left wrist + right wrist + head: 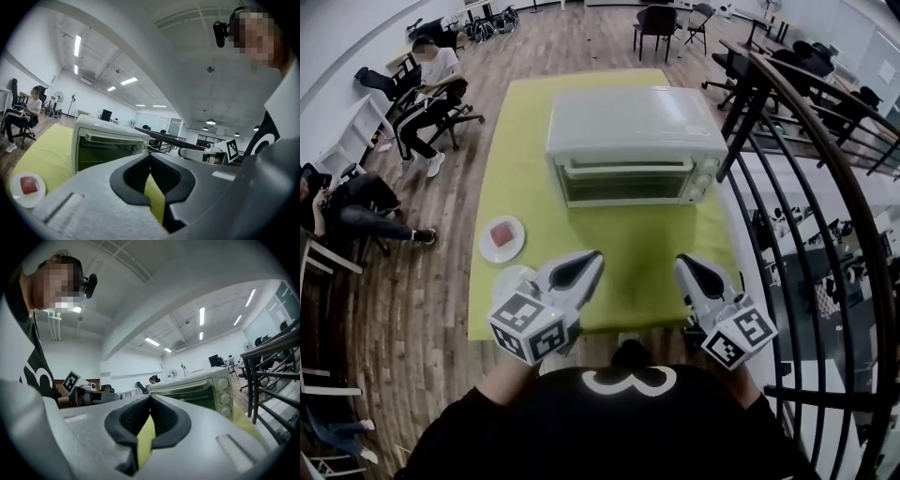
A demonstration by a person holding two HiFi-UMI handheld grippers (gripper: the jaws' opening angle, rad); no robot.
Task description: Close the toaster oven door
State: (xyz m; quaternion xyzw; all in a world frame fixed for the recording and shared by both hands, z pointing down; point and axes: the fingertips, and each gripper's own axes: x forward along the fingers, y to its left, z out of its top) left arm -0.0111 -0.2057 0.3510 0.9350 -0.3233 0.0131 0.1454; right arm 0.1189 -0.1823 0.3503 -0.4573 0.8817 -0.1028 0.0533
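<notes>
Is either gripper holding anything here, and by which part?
Nothing is held. The left gripper and right gripper are both shut and empty, apart from the toaster oven.

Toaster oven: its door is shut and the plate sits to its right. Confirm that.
Not quite: the plate sits to the left of the toaster oven, not its right, as the head view shows. Its door is shut.

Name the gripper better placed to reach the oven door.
Left, narrowly: the left gripper faces the door more centrally; the right gripper sits nearer the knobs. Both shut, empty; door looks closed already.
</notes>
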